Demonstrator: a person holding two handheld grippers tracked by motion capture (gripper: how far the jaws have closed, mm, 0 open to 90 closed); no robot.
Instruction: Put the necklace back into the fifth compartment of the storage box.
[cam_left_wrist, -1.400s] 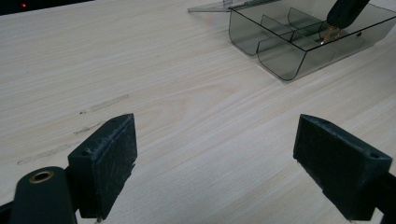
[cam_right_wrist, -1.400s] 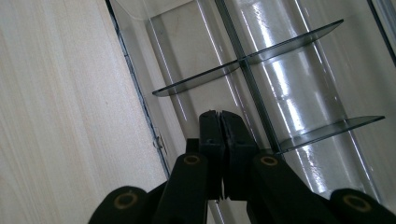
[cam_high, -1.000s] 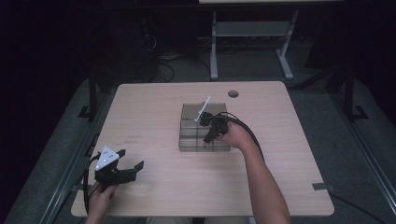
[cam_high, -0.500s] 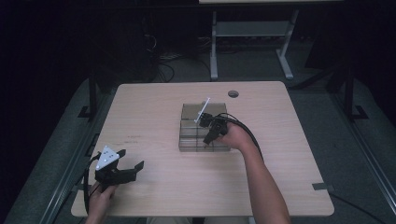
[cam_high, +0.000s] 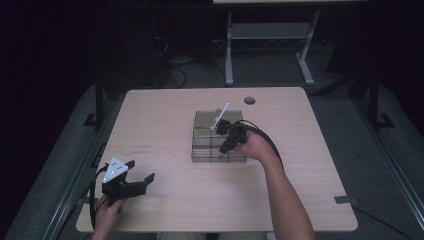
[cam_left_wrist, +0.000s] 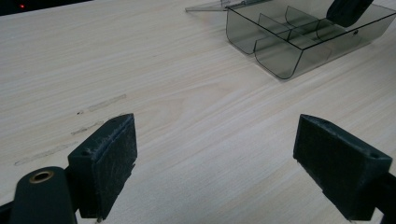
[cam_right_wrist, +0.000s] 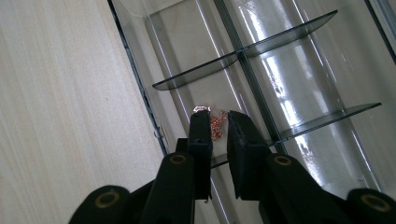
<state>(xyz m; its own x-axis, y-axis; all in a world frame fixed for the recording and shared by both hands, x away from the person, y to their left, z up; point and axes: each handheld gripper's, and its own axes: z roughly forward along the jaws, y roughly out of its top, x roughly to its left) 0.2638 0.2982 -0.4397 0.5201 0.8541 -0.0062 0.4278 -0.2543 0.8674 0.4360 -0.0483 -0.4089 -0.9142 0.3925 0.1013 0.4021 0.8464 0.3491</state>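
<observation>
Right gripper (cam_right_wrist: 218, 122) jaws nearly together, pinching thin copper-coloured chain (cam_right_wrist: 216, 127) inside one compartment of clear divided organizer box (cam_high: 205, 140), mid-counter (cam_high: 160, 115). Left gripper (cam_left_wrist: 215, 158) jaws wide apart, nothing between, near counter's near-left corner, well apart from box.

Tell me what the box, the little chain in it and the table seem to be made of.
Box: smoky clear plastic, glossy; you see through its walls and dividers, and they catch glare.
Chain: probably copper or rose-toned metal, going by the shiny reddish links between the right tongs; too small to be sure.
Table: pale wood-grain surface, matte, likely laminate.
</observation>
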